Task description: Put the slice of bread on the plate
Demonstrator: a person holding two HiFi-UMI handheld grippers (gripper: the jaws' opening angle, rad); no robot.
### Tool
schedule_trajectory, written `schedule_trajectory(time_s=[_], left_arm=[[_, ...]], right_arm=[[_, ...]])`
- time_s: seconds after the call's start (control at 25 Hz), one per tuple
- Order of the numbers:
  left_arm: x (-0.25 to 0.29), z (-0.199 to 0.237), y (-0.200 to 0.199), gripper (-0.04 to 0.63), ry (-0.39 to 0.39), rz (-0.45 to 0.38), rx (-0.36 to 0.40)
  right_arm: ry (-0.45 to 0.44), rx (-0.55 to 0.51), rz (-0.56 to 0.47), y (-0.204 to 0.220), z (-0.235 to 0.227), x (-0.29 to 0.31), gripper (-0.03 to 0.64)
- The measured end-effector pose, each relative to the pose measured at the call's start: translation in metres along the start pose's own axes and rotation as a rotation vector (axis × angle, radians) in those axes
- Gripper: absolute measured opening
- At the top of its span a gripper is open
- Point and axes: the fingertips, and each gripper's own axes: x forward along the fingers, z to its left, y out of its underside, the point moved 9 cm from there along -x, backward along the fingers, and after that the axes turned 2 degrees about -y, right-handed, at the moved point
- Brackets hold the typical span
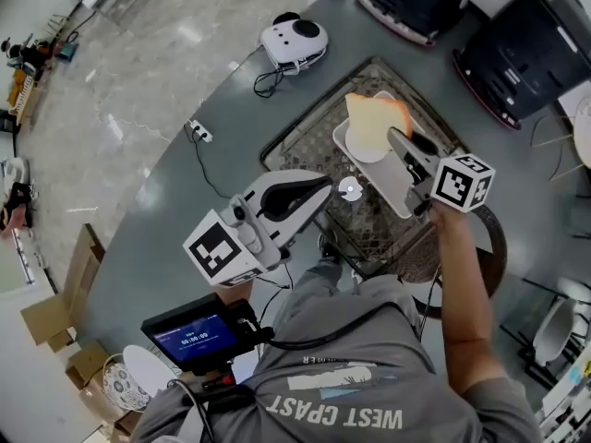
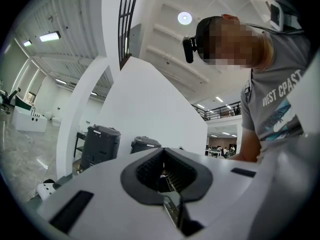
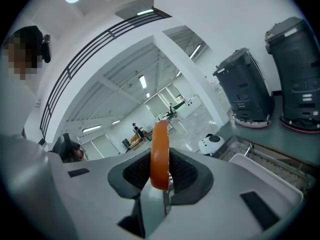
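Observation:
The slice of bread [image 1: 372,121], pale with an orange-brown crust, is held on edge in my right gripper [image 1: 397,141], which is shut on it. It hangs just above the far end of the white plate [image 1: 383,185], a shallow oblong dish on a wicker mat. In the right gripper view the bread [image 3: 160,154] shows edge-on between the pads, with the plate [image 3: 272,181] below to the right. My left gripper [image 1: 323,188] hovers over the mat's near left side, shut and holding nothing; its closed fingers [image 2: 172,211] point out level.
The wicker mat [image 1: 305,146] lies on a grey round table [image 1: 185,201]. A white panda-shaped device [image 1: 294,40] with a cable sits at the back. Black machines [image 1: 526,44] stand at the far right. A small round disc [image 1: 349,189] lies beside the plate.

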Motion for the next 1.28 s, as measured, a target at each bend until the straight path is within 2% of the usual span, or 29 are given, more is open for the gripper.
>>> schedule_trajectory(time_s=[0.36,1.0,1.28], left_arm=[[-0.015,0.002,0.02,0.008,-0.054,0.039,-0.039],[-0.029,0.006,0.038,0.009,-0.088,0.071,-0.089],[-0.033,0.009,0.042,0.008,-0.101,0.084,-0.103]], right_arm=[[0.043,0.172,0.065,0.038,-0.068,0.032,0.091],[0.14,0.461,0.149,0.114,-0.165,0.075,0.091],[0.189,0.5,0.201,0.134,-0.193,0.088,0.091]])
